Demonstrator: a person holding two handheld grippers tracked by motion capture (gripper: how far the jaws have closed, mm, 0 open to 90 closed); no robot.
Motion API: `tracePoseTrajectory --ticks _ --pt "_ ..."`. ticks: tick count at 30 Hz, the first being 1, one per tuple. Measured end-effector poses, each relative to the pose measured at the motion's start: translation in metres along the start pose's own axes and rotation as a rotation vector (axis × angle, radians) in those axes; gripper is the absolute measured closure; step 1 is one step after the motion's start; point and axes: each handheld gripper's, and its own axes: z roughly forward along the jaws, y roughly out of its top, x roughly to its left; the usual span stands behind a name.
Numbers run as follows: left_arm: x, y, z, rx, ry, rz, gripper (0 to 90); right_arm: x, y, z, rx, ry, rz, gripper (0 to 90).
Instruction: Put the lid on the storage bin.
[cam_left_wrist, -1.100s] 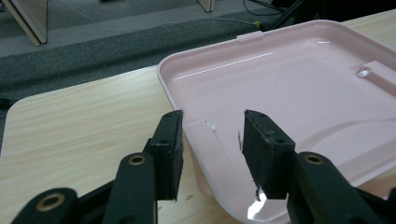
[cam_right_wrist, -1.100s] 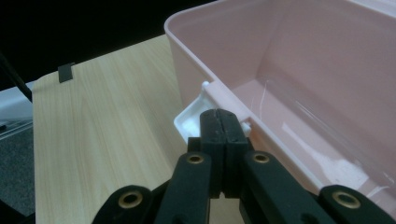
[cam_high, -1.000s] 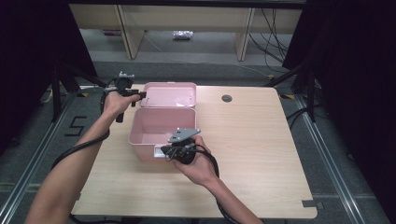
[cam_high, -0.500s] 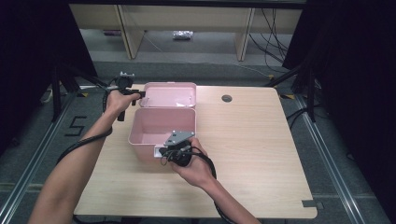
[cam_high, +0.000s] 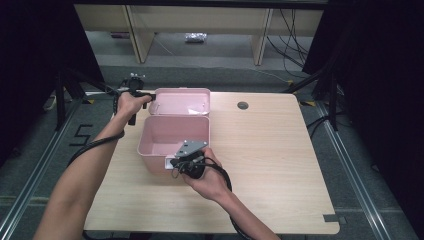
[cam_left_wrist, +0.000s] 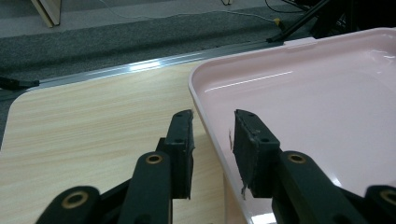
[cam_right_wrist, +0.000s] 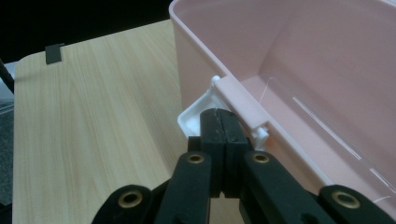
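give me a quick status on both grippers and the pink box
Left gripper closing astride the open lid rim, pads not yet on it. Right gripper shut at the white latch of the pink box. Nothing in the way.

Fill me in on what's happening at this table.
A person is working on an open pink box with a hand-held gripper in each hand. The right hand-held gripper is shut at the white latch on the box's front wall. The left hand-held gripper straddles the rim of the laid-back lid; its jaws have just been closing, but the pads do not yet press on it.
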Motion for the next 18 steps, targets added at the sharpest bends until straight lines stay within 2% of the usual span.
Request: tracePoseTrajectory --ticks 5,7,8,12,13,15,18 --pt "-0.0013 0.0013 0.0018 0.022 -0.001 0.003 68.5 -0.0003 0.0001 0.0000 0.002 0.003 -0.002 90.0" --pt "-0.0023 0.0013 0.0035 0.013 0.001 0.001 68.9 -0.0001 0.0000 0.0000 0.002 0.001 -0.003 90.0" --pt "-0.0026 0.0011 0.0042 0.010 0.000 0.000 68.8 0.0013 -0.0003 -0.0002 0.006 0.002 0.012 90.0" --pt "-0.0019 0.0009 0.0065 0.023 0.010 0.007 68.9 0.0019 -0.0011 0.0008 -0.009 -0.003 0.011 90.0" --pt "-0.0010 0.0009 0.0071 0.026 0.015 0.002 69.0 0.0008 -0.0010 0.0008 -0.012 -0.005 -0.003 90.0" --pt "0.0003 0.0003 0.0081 0.024 0.020 0.003 69.4 0.0008 -0.0011 0.0009 -0.013 -0.005 -0.003 90.0" --pt "0.0002 -0.0006 0.0101 0.019 0.019 -0.015 69.8 0.0008 -0.0011 0.0008 -0.011 -0.004 -0.004 90.0"
